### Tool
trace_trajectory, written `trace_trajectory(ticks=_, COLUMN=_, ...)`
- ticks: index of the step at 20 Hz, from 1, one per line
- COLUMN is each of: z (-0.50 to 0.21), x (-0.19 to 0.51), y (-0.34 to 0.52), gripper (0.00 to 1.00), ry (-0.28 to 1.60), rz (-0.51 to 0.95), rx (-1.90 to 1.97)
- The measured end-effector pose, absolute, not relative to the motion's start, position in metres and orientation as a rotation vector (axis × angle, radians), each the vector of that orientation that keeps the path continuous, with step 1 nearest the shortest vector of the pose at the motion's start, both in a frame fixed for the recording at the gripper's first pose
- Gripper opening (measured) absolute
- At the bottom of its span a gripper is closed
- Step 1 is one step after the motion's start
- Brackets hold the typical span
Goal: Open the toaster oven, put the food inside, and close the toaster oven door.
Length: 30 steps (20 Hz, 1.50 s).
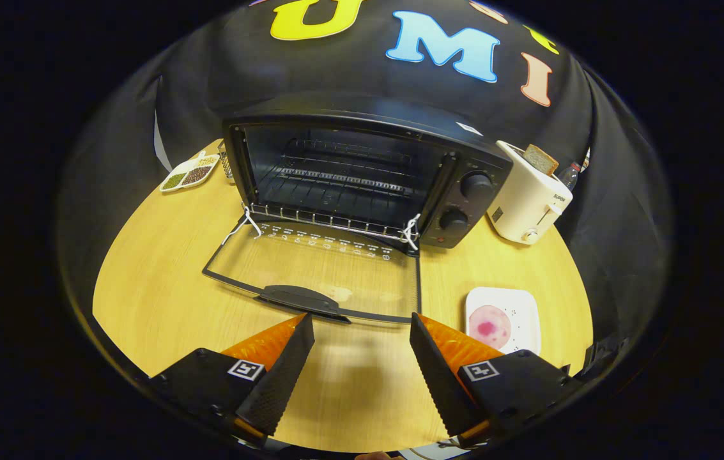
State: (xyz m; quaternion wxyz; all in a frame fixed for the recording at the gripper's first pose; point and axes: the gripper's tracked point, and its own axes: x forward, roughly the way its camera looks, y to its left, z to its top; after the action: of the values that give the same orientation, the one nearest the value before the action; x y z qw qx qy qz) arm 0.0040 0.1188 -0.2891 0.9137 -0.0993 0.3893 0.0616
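Fingers of the gripper (359,319) are held wide apart above the wooden table (157,300), released, with nothing between them but bare tabletop. Just ahead of the fingertips the toaster oven (362,172) is seen with its glass door (317,271) folded fully down, so that the pane lies flat over the table and its dark handle (301,299) is turned toward the gripper, close to the left finger's tip. The oven cavity is exposed, and a wire rack (336,220) is seen at its front edge, with further bars deeper inside. Two round knobs (475,185) are set one above the other on the panel at the oven's right side.

A white plate (521,303) is placed on the table just beside the right finger, to the right of the open door, and a round pink piece of food (489,322) is carried on it. A white pop-up toaster (528,201) is stood to the right of the oven, with a slice of bread (540,158) projecting from its slot. To the left of the oven, a divided white dish (189,174) with dark and green contents is laid near the table's far edge.
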Motion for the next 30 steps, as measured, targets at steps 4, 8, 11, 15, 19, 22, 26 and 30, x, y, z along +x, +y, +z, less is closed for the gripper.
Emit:
trace_trajectory(ticks=4, z=-0.274, x=0.001, y=0.082, gripper=0.97, ry=0.798, rz=0.113, rx=-0.192)
trace_trajectory(ticks=8, z=-0.272, x=0.007, y=0.047, gripper=0.97, ry=0.822, rz=0.152, rx=-0.166)
trace_trajectory(ticks=11, z=-0.280, x=0.015, y=0.013, gripper=0.97, ry=0.856, rz=0.156, rx=-0.161)
trace_trajectory(ticks=15, z=-0.286, x=0.026, y=-0.023, gripper=0.97, ry=0.895, rz=0.197, rx=-0.135)
trace_trajectory(ticks=19, z=-0.304, x=0.037, y=-0.058, gripper=0.97, ry=0.947, rz=0.239, rx=-0.131)
trace_trajectory(ticks=22, z=-0.318, x=0.041, y=-0.092, gripper=0.97, ry=0.989, rz=0.221, rx=-0.144)
trace_trajectory(ticks=26, z=-0.336, x=0.043, y=-0.125, gripper=0.97, ry=1.047, rz=0.196, rx=-0.140)
trace_trajectory(ticks=30, z=-0.351, x=0.041, y=-0.151, gripper=0.97, ry=1.101, rz=0.166, rx=-0.129)
